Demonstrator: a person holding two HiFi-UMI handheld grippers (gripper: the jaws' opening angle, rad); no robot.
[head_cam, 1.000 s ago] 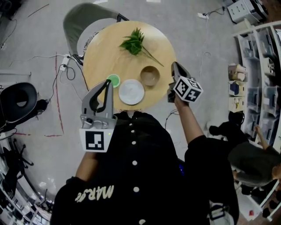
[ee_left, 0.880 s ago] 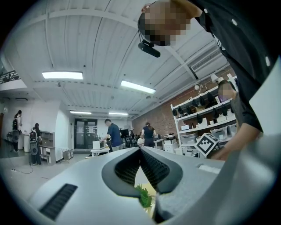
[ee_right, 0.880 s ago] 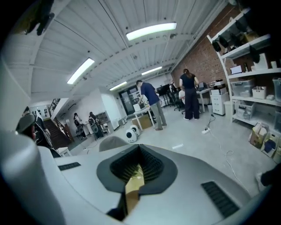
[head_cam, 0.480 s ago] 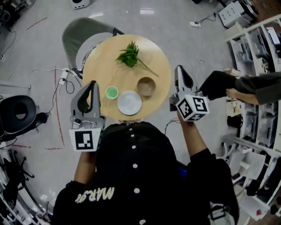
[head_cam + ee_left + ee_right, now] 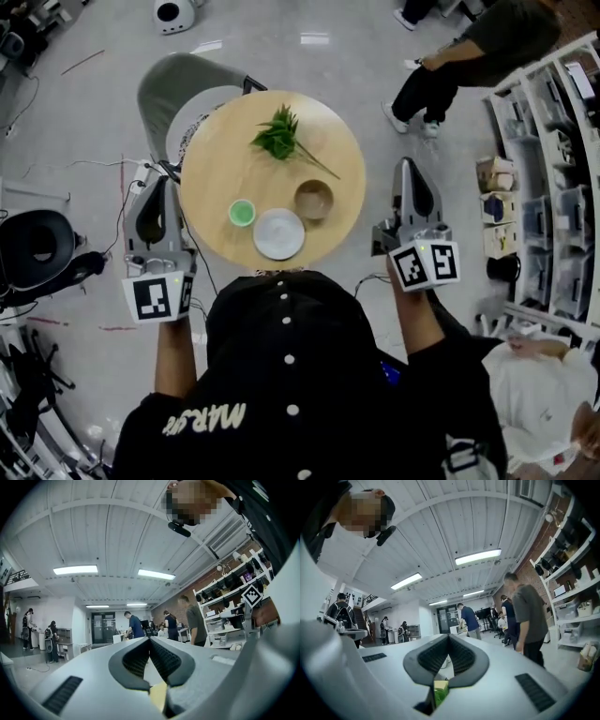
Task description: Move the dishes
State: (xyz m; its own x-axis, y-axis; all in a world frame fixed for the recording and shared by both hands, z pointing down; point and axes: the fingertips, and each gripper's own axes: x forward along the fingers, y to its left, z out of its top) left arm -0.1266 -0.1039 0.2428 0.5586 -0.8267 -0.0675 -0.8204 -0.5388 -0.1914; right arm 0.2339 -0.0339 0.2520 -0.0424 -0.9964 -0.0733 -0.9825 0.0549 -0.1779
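Observation:
In the head view a round wooden table (image 5: 211, 178) carries a white plate (image 5: 278, 233), a brown bowl (image 5: 314, 199), a small green dish (image 5: 242, 213) and a leafy green sprig (image 5: 279, 134). My left gripper (image 5: 161, 185) hangs off the table's left edge, jaws shut and empty. Off the table's right edge, my right gripper (image 5: 409, 166) is also shut on nothing. Both gripper views look up at the ceiling: the left gripper (image 5: 149, 640) and the right gripper (image 5: 448, 636) show their tips meeting, and no dishes appear there.
A grey chair (image 5: 178, 80) stands behind the table at the left. Shelving (image 5: 553, 150) lines the right side. A person (image 5: 464, 52) stands at the upper right. A black seat (image 5: 36, 239) and floor cables (image 5: 141, 173) lie to the left.
Both grippers have drawn outward from over the table's near edge, the left one to the left and the right one to the right. A person has walked across the right side.

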